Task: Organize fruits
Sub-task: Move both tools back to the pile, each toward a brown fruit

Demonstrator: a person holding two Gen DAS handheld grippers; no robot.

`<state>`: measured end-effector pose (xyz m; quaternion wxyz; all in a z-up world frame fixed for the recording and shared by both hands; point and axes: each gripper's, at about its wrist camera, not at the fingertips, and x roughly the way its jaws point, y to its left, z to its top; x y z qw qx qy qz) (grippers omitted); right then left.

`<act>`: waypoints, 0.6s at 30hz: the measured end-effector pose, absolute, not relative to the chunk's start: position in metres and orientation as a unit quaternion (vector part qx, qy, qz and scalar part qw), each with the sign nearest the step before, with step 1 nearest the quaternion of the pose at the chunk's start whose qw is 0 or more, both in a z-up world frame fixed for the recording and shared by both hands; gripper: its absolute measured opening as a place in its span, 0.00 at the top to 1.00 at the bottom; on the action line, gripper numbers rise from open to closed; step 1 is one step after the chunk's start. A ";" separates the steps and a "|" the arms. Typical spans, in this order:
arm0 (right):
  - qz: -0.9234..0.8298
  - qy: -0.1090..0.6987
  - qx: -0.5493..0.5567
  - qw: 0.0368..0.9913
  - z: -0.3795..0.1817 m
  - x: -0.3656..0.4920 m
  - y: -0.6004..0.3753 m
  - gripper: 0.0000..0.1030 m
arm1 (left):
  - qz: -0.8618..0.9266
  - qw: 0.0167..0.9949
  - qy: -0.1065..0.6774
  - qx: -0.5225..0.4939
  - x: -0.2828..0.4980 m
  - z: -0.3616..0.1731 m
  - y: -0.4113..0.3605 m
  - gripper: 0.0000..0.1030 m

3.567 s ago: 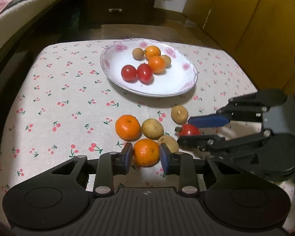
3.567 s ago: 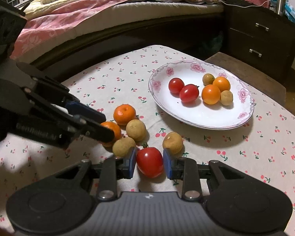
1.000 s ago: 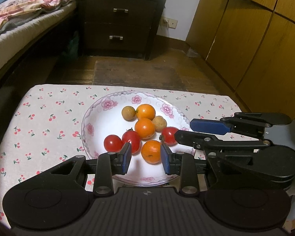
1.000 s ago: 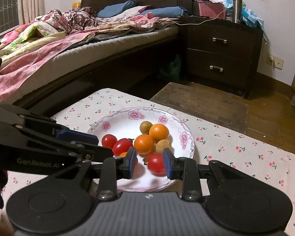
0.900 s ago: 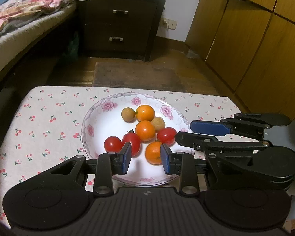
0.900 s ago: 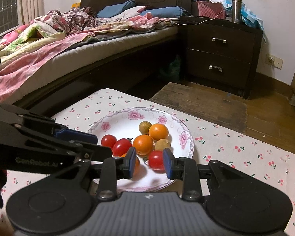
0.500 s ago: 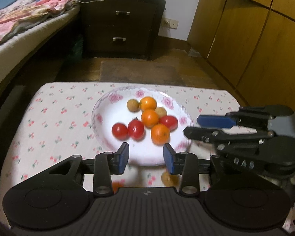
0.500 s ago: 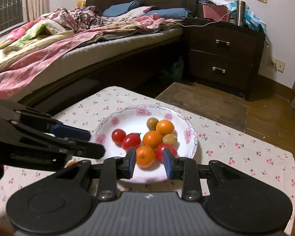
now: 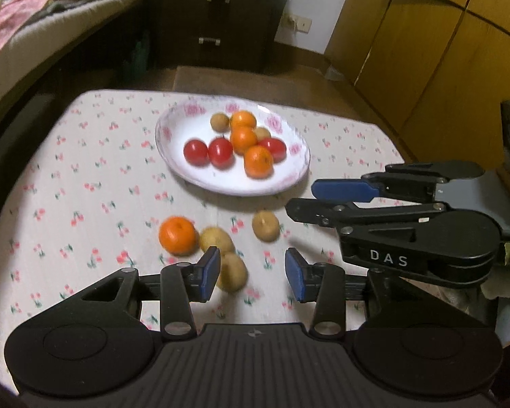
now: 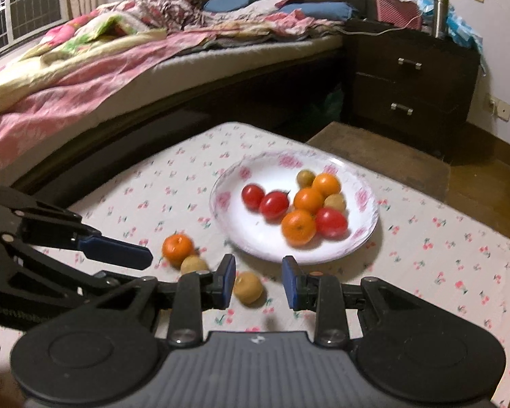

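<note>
A white flowered plate holds several fruits: red tomatoes, orange tangerines and small brown fruits. On the cloth in front of it lie one tangerine and three brown fruits. My left gripper is open and empty, above the nearest brown fruit. My right gripper is open and empty, beside a brown fruit; it also shows at the right of the left wrist view.
The small table has a cherry-print cloth. A bed runs along the left. A dark nightstand stands behind the table, and wooden wardrobe doors are on the right.
Both grippers let go of their fruit on the plate, the left a tangerine, the right a tomato. They opened wider and pulled back toward the loose fruits on the cloth.
</note>
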<state>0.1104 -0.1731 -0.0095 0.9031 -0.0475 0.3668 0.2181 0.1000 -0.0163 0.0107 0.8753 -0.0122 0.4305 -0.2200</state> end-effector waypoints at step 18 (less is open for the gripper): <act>0.251 0.400 -0.035 0.881 -0.029 0.124 -0.161 0.46 | -0.201 0.878 0.434 0.026 0.103 -0.012 -0.030 0.48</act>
